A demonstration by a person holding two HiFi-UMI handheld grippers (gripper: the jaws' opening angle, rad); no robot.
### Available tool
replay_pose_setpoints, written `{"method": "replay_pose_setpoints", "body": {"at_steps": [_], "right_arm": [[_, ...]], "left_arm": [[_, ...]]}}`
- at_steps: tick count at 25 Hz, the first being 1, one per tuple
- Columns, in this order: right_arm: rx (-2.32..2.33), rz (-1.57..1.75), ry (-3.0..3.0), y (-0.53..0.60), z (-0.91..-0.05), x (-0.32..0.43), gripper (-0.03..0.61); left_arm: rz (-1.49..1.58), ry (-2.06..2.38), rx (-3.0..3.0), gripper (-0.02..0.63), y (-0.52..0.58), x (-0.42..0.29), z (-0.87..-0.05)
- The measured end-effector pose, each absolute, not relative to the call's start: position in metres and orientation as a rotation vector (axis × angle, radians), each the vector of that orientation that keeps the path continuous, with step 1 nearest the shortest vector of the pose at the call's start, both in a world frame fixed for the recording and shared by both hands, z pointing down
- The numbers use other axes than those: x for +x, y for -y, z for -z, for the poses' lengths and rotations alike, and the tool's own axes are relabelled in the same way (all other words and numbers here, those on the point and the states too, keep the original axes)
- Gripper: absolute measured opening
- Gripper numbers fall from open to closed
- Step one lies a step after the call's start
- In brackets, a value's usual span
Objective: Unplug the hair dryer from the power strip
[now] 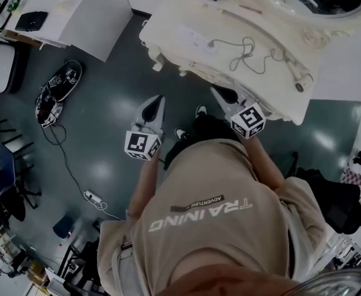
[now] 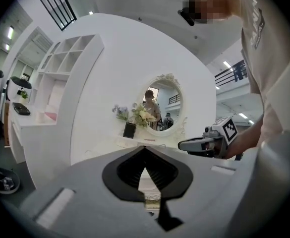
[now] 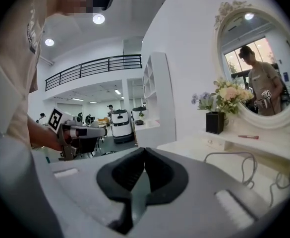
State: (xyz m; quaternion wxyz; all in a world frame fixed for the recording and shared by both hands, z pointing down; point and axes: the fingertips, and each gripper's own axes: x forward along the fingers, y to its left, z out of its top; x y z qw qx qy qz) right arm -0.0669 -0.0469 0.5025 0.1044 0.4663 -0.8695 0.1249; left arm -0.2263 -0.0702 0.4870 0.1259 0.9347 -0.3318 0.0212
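Short of the power strip (image 1: 194, 39), with nothing gripped yet.

Holding the left gripper (image 1: 159, 98) and right gripper (image 1: 215, 90) below the power strip, off the near edge of the vanity table (image 1: 168, 17), both closed tip to tip on nothing. Apparently not yet unplugged, judging by the plug (image 1: 211, 42) seated at the strip's right end, with the cord (image 1: 249, 53) looping away right of the strip to the hair dryer (image 1: 295, 71) lying farthest right. Best to open the right jaws wide, come in over the strip, clamp the plug body rather than the cord, pin the strip flat with the left, then pull straight out. Otherwise likely to drag the light strip along.
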Motion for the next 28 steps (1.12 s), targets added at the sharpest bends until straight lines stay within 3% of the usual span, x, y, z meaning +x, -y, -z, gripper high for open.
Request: {"method": "replay_pose_setpoints", "body": {"at_steps": [12,22,28], "right_arm": [[1.343,-0.455,2.588,0.145,-0.544,-0.034,0.005],[1.257,-0.543,2.553,0.209,-0.578,0.016,0.005],[1.464,-0.742,2.425,0.203,-0.605,0.048,0.005]], "left_arm": [[-0.166,0.984,2.723,0.006,0.174,-0.188,-0.483],[-0.34,0.763,2.787,0.006,0.271,-0.091,-0.494],[-0.426,0.431,2.853,0.006,0.285,-0.024,-0.511]]}}
